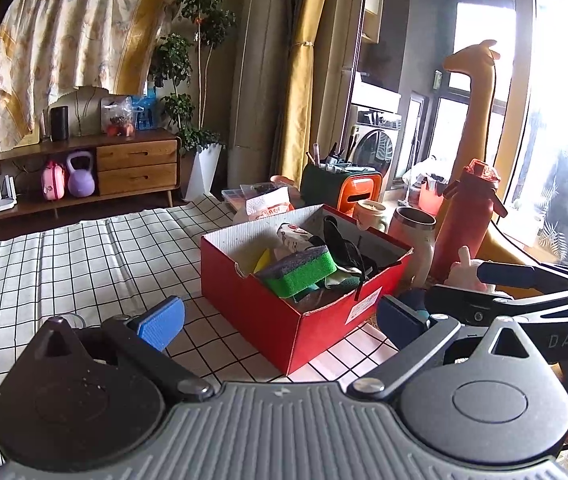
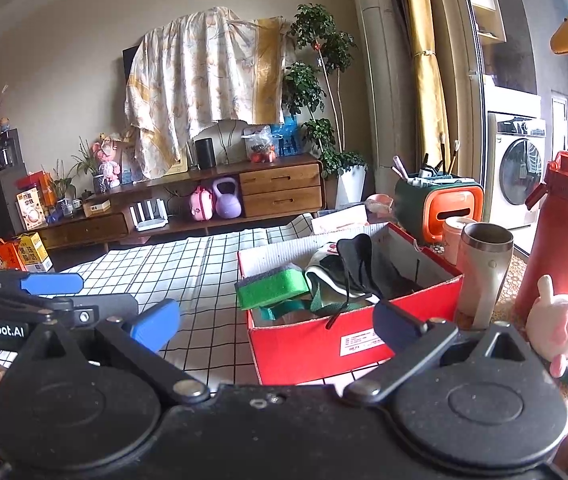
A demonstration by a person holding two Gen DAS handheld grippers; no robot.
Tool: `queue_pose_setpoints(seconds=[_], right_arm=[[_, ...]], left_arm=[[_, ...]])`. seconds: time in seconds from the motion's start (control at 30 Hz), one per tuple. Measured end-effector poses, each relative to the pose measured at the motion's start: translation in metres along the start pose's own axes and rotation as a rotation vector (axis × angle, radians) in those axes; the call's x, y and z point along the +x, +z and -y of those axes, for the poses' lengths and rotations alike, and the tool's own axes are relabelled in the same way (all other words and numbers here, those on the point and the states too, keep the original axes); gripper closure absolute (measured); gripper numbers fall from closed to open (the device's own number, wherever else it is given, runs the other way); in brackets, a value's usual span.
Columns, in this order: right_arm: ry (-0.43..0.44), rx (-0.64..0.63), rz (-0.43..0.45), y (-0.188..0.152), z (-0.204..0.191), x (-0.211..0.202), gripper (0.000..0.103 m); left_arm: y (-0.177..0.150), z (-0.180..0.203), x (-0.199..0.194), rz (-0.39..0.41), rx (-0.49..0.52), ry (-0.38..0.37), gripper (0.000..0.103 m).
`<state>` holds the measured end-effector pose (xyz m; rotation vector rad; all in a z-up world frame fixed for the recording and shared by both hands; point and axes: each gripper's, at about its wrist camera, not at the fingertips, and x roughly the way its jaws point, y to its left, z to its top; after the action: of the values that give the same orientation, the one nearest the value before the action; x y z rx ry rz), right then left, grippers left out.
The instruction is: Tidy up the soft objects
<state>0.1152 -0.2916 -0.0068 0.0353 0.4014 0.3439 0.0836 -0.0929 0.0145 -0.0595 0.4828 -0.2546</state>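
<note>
A red cardboard box (image 1: 252,280) (image 2: 296,340) stands on the checked tablecloth. It holds a green sponge (image 1: 302,270) (image 2: 272,286), a black cloth (image 1: 344,248) (image 2: 358,258) and other soft pieces. A pink and white plush rabbit (image 2: 560,320) (image 1: 466,266) lies on the table right of the box. My left gripper (image 1: 280,318) is open and empty, just in front of the box. My right gripper (image 2: 276,326) is open and empty, also in front of the box. The right gripper shows in the left wrist view (image 1: 500,284) near the rabbit. The left gripper shows at the left edge of the right wrist view (image 2: 50,282).
A steel tumbler (image 2: 484,268), a red bottle (image 2: 560,232), a mug (image 2: 456,232) and an orange and green holder (image 2: 440,208) stand behind and right of the box. A tall giraffe toy (image 1: 476,100) stands at the right. The checked cloth (image 1: 76,264) stretches to the left.
</note>
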Motion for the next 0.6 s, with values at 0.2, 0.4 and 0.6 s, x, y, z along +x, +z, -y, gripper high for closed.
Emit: queue_pose_setpoints(seconds=[0.2, 0.4, 0.6], right_arm=[[0.002, 0.0, 0.0, -0.0014, -0.0002, -0.0002, 0.0], [0.008, -0.007, -0.001, -0.0019, -0.0022, -0.0011, 0.0], [0.009, -0.006, -0.003, -0.0023, -0.0032, -0.0015, 0.0]], left_arm=[[-0.0017, -0.0001, 0.0006, -0.005, -0.003, -0.003, 0.0], [-0.003, -0.0004, 0.0009, -0.009, -0.016, -0.007, 0.0], [-0.0045, -0.0036, 0.001, -0.015, -0.027, -0.008, 0.0]])
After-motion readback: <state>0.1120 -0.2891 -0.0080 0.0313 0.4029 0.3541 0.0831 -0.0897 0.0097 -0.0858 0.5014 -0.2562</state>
